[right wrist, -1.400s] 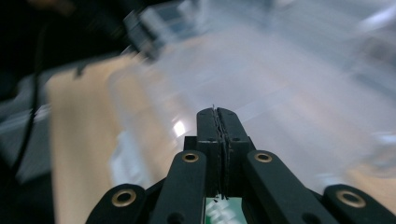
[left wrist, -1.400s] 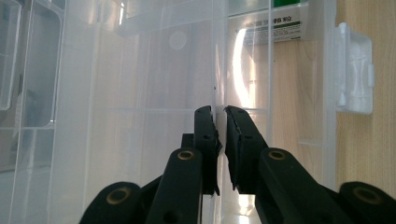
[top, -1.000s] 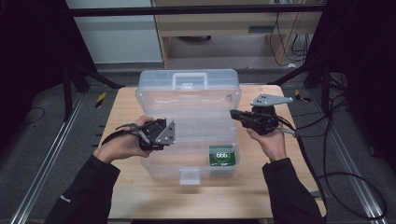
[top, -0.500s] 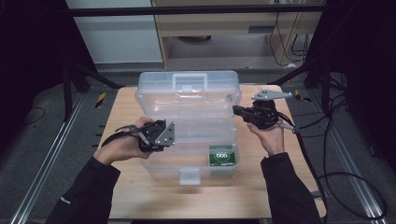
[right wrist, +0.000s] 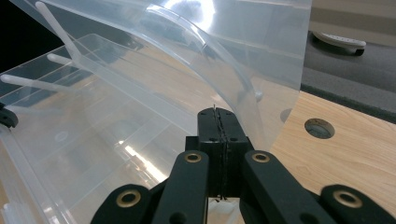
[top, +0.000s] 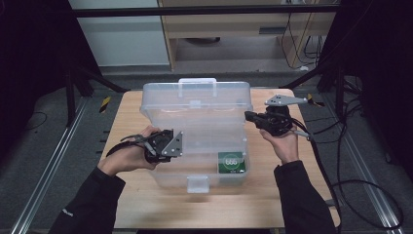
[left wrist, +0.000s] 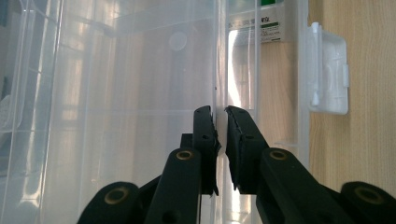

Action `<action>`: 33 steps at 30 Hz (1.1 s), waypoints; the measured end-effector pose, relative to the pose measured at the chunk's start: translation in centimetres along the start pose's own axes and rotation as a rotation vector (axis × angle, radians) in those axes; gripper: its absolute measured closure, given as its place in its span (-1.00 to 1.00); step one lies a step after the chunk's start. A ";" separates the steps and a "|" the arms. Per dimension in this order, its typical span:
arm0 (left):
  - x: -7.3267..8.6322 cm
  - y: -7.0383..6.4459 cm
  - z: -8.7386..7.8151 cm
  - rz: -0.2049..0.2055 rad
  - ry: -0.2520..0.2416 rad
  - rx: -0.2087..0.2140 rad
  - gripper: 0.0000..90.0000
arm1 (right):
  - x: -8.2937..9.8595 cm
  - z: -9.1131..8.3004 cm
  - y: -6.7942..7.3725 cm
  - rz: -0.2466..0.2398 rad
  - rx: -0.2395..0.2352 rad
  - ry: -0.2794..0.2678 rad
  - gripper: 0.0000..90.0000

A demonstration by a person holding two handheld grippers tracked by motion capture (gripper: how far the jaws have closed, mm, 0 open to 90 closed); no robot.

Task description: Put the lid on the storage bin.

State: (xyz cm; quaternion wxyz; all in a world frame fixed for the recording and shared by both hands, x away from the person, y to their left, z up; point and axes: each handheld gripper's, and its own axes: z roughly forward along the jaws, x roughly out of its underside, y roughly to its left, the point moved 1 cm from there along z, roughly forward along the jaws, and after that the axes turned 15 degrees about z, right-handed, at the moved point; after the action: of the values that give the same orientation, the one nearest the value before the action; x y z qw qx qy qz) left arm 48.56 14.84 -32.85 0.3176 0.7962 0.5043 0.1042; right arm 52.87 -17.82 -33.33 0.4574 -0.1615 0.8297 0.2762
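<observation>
A clear plastic storage box (top: 195, 161) stands open on the wooden table (top: 131, 117), its lid (top: 195, 100) tilted up at the back. My left gripper (top: 175, 145) is shut on the thin left wall of the box base; in the left gripper view (left wrist: 221, 135) the wall rim runs between the jaws. My right gripper (top: 248, 116) is shut on the right edge of the raised lid, and the right gripper view (right wrist: 218, 126) has the curved lid (right wrist: 187, 46) rising from the clamped jaws. A green label (top: 230, 162) lies at the box's front right.
The white front latch (top: 197, 184) hangs at the box's near side, also seen as the latch (left wrist: 328, 74). A round hole (right wrist: 319, 128) is cut into the tabletop. Cables trail off the table's right side. Dark frame posts stand at both sides.
My right gripper has drifted slightly left and away with the lid edge in it. The left gripper has stayed clamped on the box wall.
</observation>
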 end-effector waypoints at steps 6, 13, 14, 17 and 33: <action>0.0 -0.2 0.0 -0.006 -0.004 -0.002 0.79 | 0.3 -0.1 0.0 0.012 -0.017 -0.001 1.00; -0.2 -0.4 0.2 0.004 0.001 0.004 0.78 | 1.1 -0.3 0.1 0.008 -0.038 0.011 1.00; -0.2 -0.4 0.2 0.004 0.000 0.001 0.78 | 1.2 -0.3 0.1 0.009 -0.041 0.014 1.00; -0.3 -0.6 0.2 0.002 -0.002 -0.002 0.76 | 1.5 -0.6 0.0 0.004 -0.045 0.017 1.00; 1.0 0.0 0.3 -0.179 -0.193 -0.080 0.25 | 2.7 -1.2 -0.1 0.001 -0.054 0.024 1.00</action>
State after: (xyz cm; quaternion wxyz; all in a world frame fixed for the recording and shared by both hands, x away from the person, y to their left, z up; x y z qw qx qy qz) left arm 49.14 15.58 -33.21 0.4044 0.7408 0.5360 0.0185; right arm 50.74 -18.69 -35.12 0.4428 -0.1766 0.8274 0.2968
